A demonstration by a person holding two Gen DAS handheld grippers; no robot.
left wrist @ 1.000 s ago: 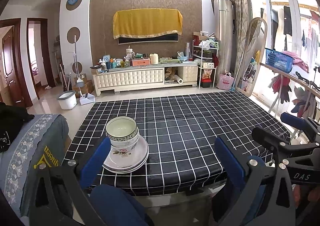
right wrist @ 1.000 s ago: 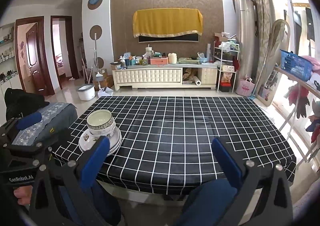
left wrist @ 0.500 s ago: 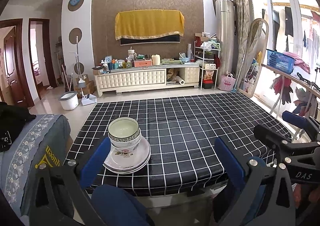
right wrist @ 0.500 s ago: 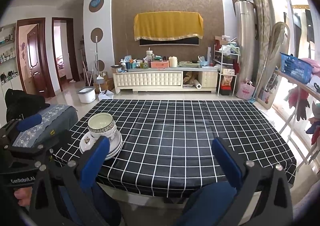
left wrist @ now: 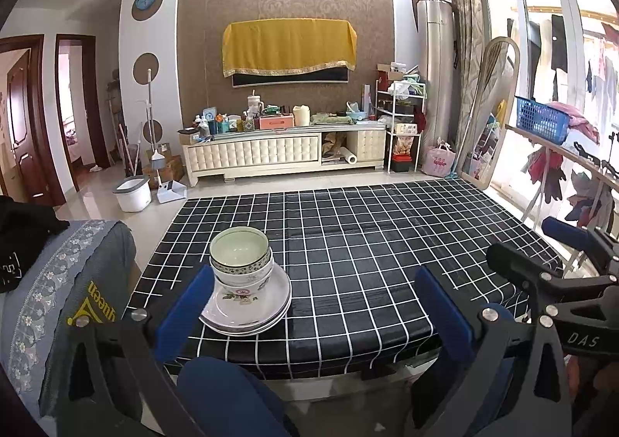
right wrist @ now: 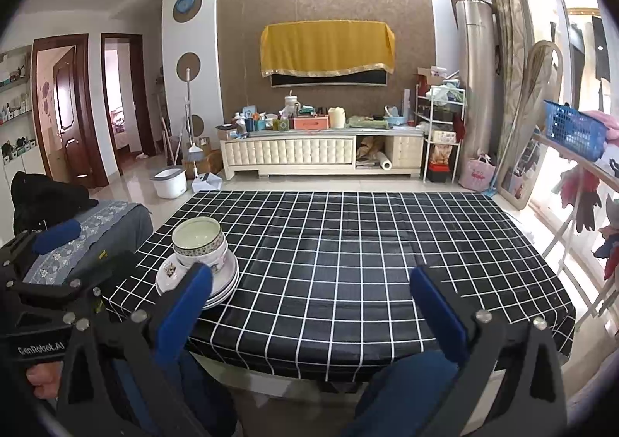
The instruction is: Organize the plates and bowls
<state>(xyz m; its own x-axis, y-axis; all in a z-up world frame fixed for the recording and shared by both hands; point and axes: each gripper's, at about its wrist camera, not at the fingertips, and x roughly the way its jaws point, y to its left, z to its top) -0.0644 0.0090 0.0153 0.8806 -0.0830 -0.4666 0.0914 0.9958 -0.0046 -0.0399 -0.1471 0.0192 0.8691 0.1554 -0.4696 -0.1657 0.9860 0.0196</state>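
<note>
A stack of white floral plates (left wrist: pixel 247 309) with nested bowls (left wrist: pixel 240 257) on top sits near the front left corner of the black checked table (left wrist: pixel 367 263). It also shows in the right wrist view, plates (right wrist: pixel 226 280) and bowls (right wrist: pixel 199 239). My left gripper (left wrist: pixel 315 292) is open and empty, held short of the table's front edge, with its left finger beside the stack. My right gripper (right wrist: pixel 309 292) is open and empty, in front of the table's middle, to the right of the stack.
A grey cloth-covered chair (left wrist: pixel 58 282) stands left of the table. A clothes rack with a blue basket (left wrist: pixel 541 123) stands on the right. A TV cabinet (left wrist: pixel 282 154) with clutter lines the far wall. A white bucket (left wrist: pixel 131 193) stands on the floor.
Both grippers have drifted slightly, so the stack sits a little further right in each view. Both stay open and empty. The stack has not moved.
</note>
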